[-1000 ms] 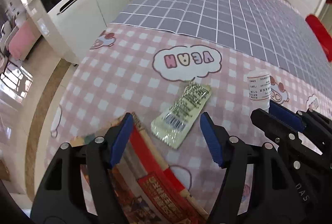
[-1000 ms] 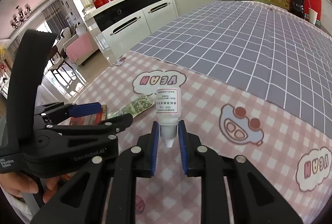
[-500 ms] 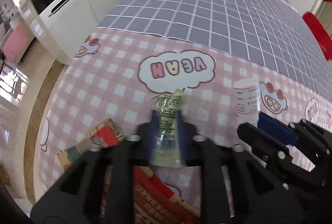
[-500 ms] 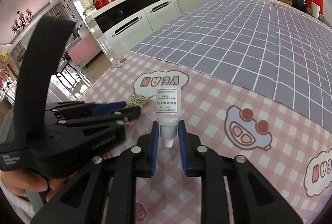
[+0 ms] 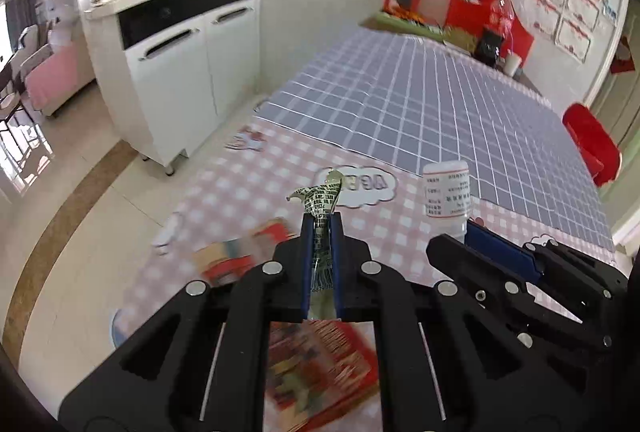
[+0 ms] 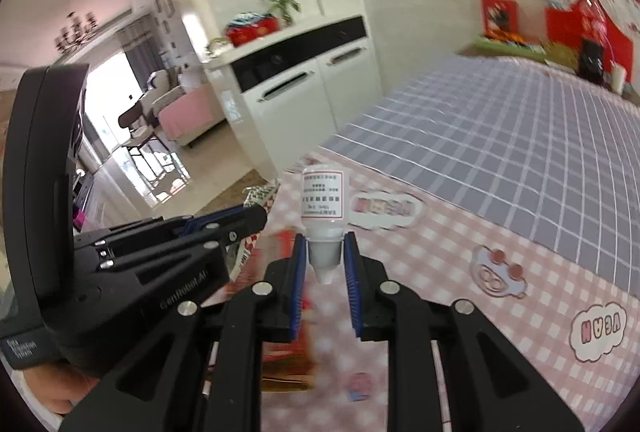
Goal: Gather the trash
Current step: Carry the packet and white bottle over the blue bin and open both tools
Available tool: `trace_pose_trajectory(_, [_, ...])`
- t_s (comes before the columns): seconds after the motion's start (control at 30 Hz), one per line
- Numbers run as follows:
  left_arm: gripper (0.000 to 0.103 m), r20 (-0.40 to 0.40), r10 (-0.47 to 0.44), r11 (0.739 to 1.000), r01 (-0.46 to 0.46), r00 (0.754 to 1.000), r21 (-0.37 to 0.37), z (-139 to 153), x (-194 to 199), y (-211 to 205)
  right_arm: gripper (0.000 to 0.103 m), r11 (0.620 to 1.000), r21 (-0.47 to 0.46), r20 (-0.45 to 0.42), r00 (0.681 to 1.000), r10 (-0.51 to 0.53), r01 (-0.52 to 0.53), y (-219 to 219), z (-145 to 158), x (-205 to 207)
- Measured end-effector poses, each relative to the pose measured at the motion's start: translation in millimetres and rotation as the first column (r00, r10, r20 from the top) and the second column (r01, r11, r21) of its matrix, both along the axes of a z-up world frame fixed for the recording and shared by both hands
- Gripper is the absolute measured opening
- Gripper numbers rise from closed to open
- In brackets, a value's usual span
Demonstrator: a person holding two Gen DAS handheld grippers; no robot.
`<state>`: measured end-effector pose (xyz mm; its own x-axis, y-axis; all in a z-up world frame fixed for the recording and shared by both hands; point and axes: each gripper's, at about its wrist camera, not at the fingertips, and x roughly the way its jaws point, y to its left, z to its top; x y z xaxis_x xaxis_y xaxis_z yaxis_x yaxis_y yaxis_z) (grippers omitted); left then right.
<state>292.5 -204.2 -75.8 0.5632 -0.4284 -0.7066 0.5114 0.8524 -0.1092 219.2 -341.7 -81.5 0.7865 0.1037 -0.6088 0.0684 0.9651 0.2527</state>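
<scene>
- My left gripper (image 5: 321, 228) has its jaws pressed on a green printed wrapper (image 5: 320, 199), which sticks up crumpled past the blue pads, off the table.
- My right gripper (image 6: 325, 256) pinches a small white bottle (image 6: 323, 201) by its cap end; the labelled body points away from me, above the pink checked cloth (image 6: 440, 252).
- The left view shows the wrapper's full strip between the pads. The right view shows only a scrap of it beyond the left gripper's tip.
- The left view catches the bottle (image 5: 446, 193) from the side, ahead of the right gripper's blue pad.
- Both views show a red box (image 5: 320, 368), blurred, lying on the cloth below my grippers.
- Only the right view shows my hand (image 6: 52, 390) under the left gripper's body.
</scene>
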Motion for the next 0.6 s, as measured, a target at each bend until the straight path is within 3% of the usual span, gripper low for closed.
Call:
trace_pose_trajectory(0.2, [0.008,0.014,0.122,0.991,-0.121,0.992,-0.051,10.4,-3.5,83.7,0.019,0.992,-0.041,0.025,0.993,0.118,-0.117,78.6,16.6,4.2])
trace_pose_trajectory(0.37, [0.008,0.002,0.239,0.969,-0.239,0.971,-0.062,0.9,-2.0,158.5,0.019,0.972,-0.05,0.023,0.973,0.23,-0.228,153.3,14.1,19.5])
trace_pose_trajectory(0.6, [0.008,-0.07,0.434,0.898,-0.437,0.898,-0.044,-33.3,13.0,276.0,0.019,0.92,-0.036,-0.028,0.92,0.39,-0.391,258.3,-9.9,52.4])
